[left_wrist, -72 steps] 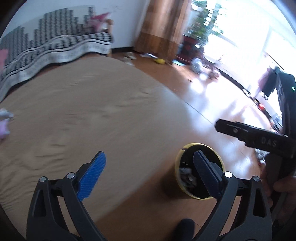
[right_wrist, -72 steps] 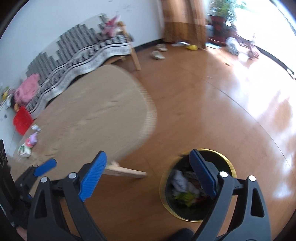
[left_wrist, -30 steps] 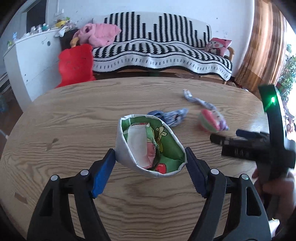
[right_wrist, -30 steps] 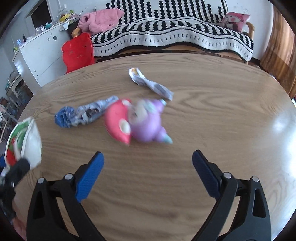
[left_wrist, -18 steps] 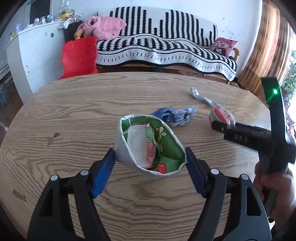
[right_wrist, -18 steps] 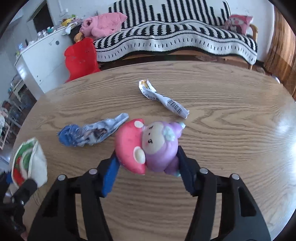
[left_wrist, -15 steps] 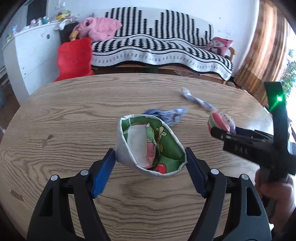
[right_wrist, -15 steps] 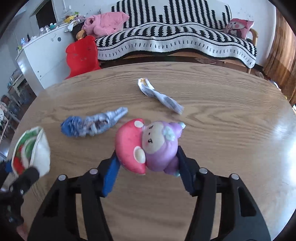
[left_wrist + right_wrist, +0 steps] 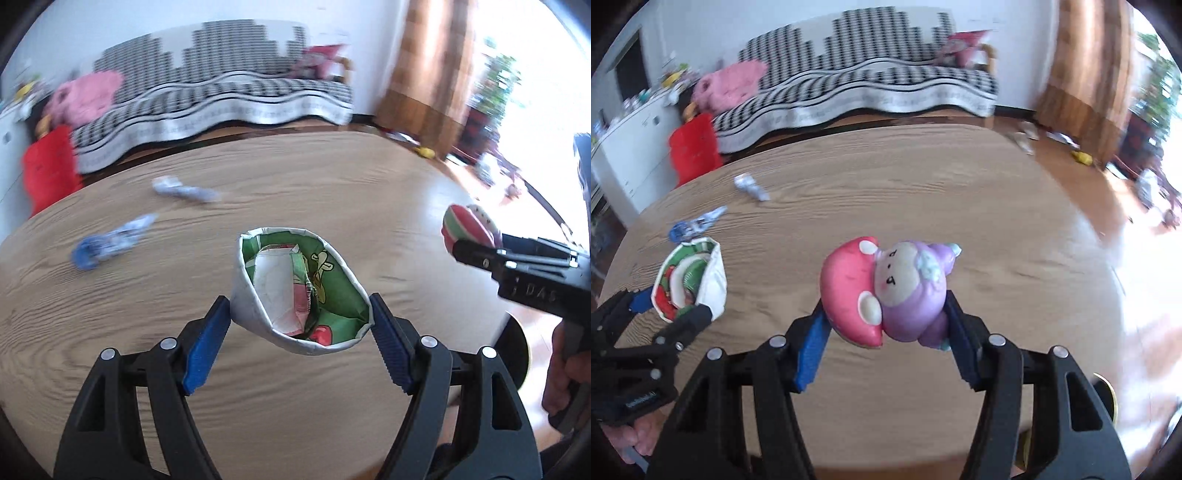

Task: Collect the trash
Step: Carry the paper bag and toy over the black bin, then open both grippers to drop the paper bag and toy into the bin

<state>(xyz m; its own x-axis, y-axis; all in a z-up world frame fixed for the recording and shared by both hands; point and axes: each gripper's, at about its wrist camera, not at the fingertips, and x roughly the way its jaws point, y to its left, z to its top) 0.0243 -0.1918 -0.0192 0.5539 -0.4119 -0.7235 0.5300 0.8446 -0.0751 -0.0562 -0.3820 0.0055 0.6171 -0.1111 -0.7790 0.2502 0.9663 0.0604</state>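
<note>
A crumpled green-and-white snack wrapper (image 9: 301,291), bowed open like a cup, is pinched between the blue-padded fingers of the left gripper (image 9: 299,343) and held above the oval wooden desk (image 9: 332,184). A soft pink-and-purple mushroom-capped toy (image 9: 886,291) is squeezed between the fingers of the right gripper (image 9: 886,343), also clear of the desk.

Two pieces are left on the desk at its far left: a twisted blue-and-white wrapper (image 9: 110,242) and a twisted white wrapper strip (image 9: 184,190), well apart from both grippers.

A gold-rimmed black bin (image 9: 517,360) is partly seen past the desk's near right edge; only a sliver is visible, so its opening cannot be judged.

The wrapper is thin and gripped only at its sides, so it could be lost through buckling. The rounded, squashy toy could be squeezed out of its grip, and either piece could be dropped short onto the floor if released before the bin is reached.
</note>
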